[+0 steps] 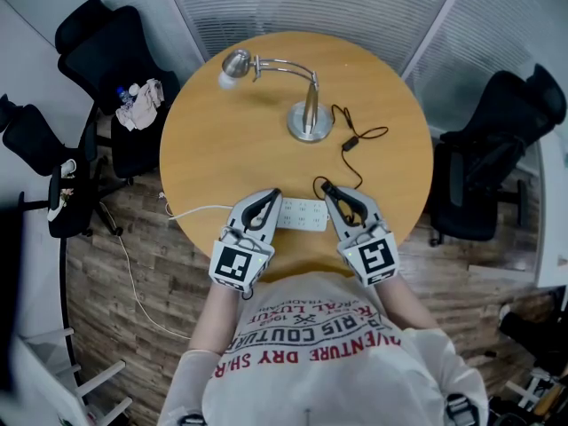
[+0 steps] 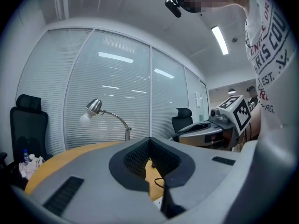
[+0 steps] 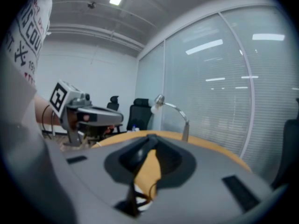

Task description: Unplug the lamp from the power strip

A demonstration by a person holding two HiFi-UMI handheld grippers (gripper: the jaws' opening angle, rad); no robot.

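Jaws on the left gripper (image 1: 273,193) and the right gripper (image 1: 327,186) are closed at the tips, either side of the power strip (image 1: 302,213) at the tabletop's (image 1: 222,140) near edge.

Each pair of tips meets in front, leaving only a bowed slit behind them through which wood shows. The left pair holds nothing; whether the right pair nips the black cord (image 1: 355,136) beside its tip cannot be told. The white strip lies along the near edge, and its white lead (image 1: 191,211) trails off the left edge. The lamp (image 1: 306,114) stands towards the far edge with its head bent left. Its cord loops down the right half of the tabletop to the strip's right end, where the right gripper hides its end.
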